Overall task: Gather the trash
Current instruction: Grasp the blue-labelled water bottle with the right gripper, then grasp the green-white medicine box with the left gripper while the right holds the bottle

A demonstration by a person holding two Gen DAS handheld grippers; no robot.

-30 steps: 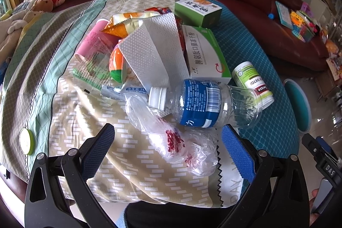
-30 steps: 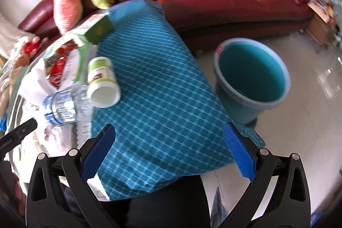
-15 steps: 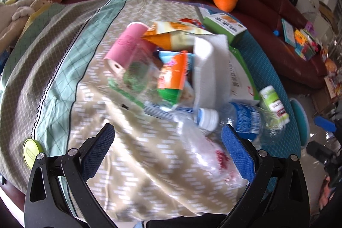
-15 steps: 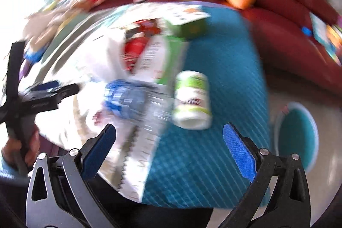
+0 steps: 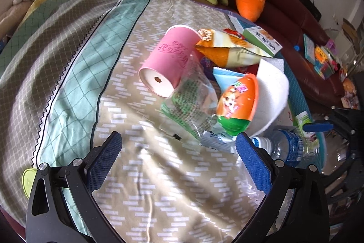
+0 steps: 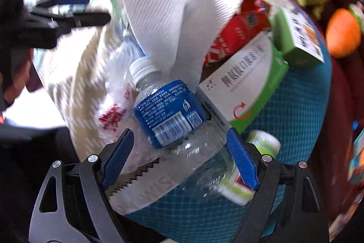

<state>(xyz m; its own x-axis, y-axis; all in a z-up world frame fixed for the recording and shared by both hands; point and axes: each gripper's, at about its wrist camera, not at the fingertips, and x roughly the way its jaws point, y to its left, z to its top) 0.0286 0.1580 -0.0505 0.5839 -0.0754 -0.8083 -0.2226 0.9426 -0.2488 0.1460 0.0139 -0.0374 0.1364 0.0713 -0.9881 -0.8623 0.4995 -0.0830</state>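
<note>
Bottle-grabbing is my step: my right gripper (image 6: 179,158) hangs spread around the plastic bottle (image 6: 173,113) lying on the counter (image 6: 302,120), not clamped. Next I squeeze. My left gripper (image 5: 179,161) gapes empty.

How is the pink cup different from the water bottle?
The pink cup is paper you cannot see through; the water bottle is clear plastic with a blue label. The cup is open at its mouth, while the bottle has a white cap on. The open right gripper is around the bottle; the cup lies beyond the open left gripper, untouched. Both lie on their sides in the trash pile.
</note>
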